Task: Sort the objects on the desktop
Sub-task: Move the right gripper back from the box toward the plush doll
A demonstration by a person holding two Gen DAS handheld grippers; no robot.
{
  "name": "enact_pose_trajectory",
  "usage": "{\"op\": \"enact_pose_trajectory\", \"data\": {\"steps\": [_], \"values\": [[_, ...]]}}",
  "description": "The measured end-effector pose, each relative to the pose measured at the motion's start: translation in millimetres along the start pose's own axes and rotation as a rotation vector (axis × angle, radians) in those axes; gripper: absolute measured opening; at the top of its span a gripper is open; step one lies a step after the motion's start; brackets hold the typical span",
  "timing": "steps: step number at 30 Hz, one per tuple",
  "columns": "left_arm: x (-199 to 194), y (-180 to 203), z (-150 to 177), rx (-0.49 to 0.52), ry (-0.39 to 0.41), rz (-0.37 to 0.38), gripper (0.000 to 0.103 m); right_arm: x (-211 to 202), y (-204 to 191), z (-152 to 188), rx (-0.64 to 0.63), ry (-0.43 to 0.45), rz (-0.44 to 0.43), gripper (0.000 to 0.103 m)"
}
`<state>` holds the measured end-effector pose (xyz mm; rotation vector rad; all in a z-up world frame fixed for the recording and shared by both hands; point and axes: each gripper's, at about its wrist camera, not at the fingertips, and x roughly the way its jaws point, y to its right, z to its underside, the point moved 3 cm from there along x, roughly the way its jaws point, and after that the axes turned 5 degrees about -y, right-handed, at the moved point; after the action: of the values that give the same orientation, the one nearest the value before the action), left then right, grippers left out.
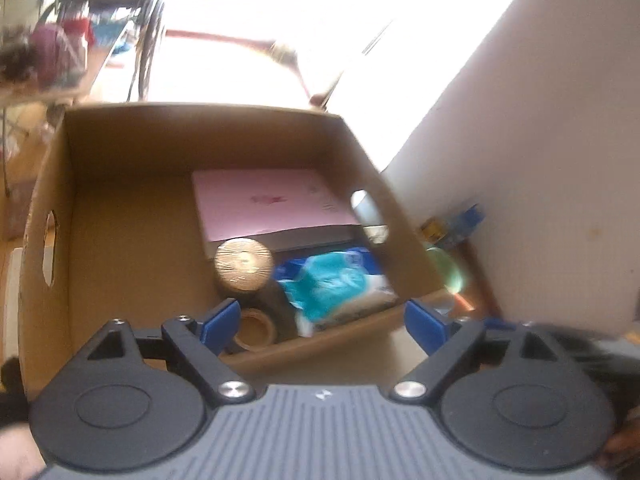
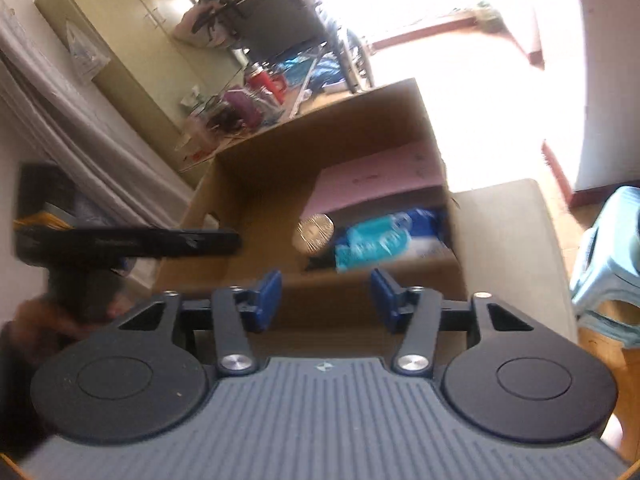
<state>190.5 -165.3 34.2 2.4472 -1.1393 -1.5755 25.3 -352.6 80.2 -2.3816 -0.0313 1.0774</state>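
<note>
While both grippers, left gripper (image 1: pixel 324 320) and right gripper (image 2: pixel 325 298), hang released and empty, the open brown cardboard box (image 1: pixel 120 208) holds a pink flat booklet (image 1: pixel 264 204) and a teal tissue packet (image 1: pixel 336 284).

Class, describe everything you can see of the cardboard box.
The cardboard box is plain brown corrugated card, open-topped, upright, with an oval handle hole in each side wall. It holds a pink book, a round gold-topped tin, a teal tissue pack and a tape roll, all crowded to the right; its left half is bare.
</note>
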Motion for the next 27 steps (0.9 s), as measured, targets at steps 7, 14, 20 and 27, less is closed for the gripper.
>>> {"op": "enact_pose_trajectory", "data": {"steps": [7,14,20,27], "values": [[-49.3,37.2,43.5,0.010,0.168,-0.004,0.099,-27.2,4.6,38.4,0.007,0.075,0.119,0.078],[-67.3,50.5,82.1,0.012,0.214,-0.006,0.100,-33.9,-13.9,49.1,-0.101,0.090,0.243,0.084],[-87.1,59.0,102.2,0.056,0.264,-0.056,0.101,-45.3,-34.7,52.7,-0.160,0.142,0.289,0.094],[-100.4,58.3,109.4,0.061,0.318,-0.123,0.103,-59.2,-53.7,54.4,-0.216,0.216,0.329,0.102]]}}
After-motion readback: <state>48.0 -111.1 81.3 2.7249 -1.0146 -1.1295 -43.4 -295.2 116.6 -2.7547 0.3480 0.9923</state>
